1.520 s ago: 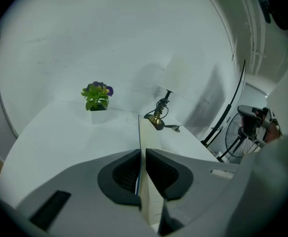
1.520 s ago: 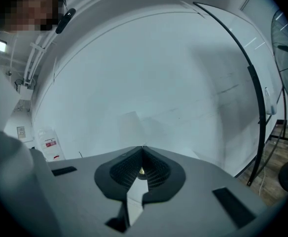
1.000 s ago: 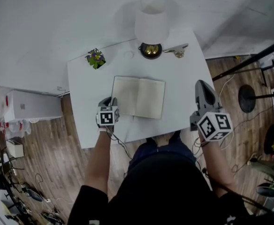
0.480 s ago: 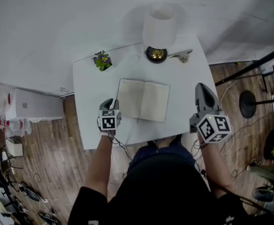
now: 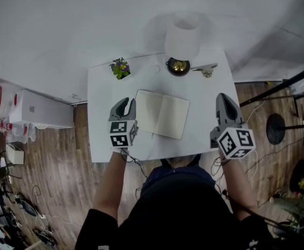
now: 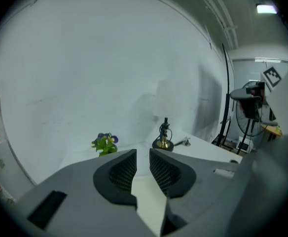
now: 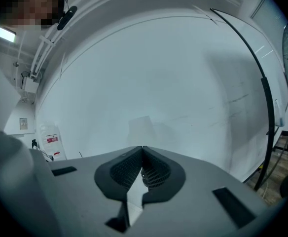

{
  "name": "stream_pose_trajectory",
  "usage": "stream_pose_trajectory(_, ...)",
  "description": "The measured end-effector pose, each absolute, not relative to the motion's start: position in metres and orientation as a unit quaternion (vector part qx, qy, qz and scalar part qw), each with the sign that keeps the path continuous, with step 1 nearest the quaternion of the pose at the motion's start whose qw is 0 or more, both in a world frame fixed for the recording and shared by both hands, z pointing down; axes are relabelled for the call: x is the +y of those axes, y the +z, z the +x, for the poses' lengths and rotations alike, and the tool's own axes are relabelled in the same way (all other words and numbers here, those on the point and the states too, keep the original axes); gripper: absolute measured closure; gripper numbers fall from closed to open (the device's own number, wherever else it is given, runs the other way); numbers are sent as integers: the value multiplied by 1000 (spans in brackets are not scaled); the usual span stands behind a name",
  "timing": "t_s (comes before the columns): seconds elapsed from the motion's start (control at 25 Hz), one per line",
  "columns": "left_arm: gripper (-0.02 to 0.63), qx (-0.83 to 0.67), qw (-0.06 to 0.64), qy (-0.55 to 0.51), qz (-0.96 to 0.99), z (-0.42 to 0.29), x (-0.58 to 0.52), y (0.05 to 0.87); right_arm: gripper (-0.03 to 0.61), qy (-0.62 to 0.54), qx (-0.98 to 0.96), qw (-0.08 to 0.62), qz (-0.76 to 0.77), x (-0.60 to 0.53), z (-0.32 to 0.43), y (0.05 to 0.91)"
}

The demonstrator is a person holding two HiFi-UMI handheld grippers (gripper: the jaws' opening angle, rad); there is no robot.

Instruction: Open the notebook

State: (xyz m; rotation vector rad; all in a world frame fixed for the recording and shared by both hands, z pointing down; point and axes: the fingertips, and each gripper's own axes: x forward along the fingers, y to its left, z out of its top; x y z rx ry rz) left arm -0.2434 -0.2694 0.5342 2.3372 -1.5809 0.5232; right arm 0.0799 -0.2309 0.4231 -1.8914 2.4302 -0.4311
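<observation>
The notebook (image 5: 162,113) lies open and flat on the white table (image 5: 105,139), its cream pages facing up. My left gripper (image 5: 126,103) hovers above the table just left of the notebook; its jaws stand a little apart with nothing between them. In the left gripper view the same gripper (image 6: 142,153) looks over the table toward the wall. My right gripper (image 5: 224,99) hangs at the table's right edge, clear of the notebook, jaws shut and empty. The right gripper view shows its tips (image 7: 142,148) meeting against a bare wall.
A white-shaded lamp (image 5: 182,33) on a brass base (image 5: 178,65) stands at the table's back edge, a small metal clip (image 5: 206,70) to its right. A little potted flower (image 5: 120,67) sits at the back left. Black stand legs (image 5: 282,126) and cables lie on the wood floor at right.
My left gripper has risen off the table beside the notebook and tilted up toward the wall. The right gripper has hardly shifted. The notebook lies open as before.
</observation>
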Motion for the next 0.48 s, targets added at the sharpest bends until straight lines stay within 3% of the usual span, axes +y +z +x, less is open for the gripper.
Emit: stream_pose_trajectory(0.48, 539, -557, 28, 45, 829, -180, -263, 351, 574, -17, 798, 27, -602, -245, 105, 337)
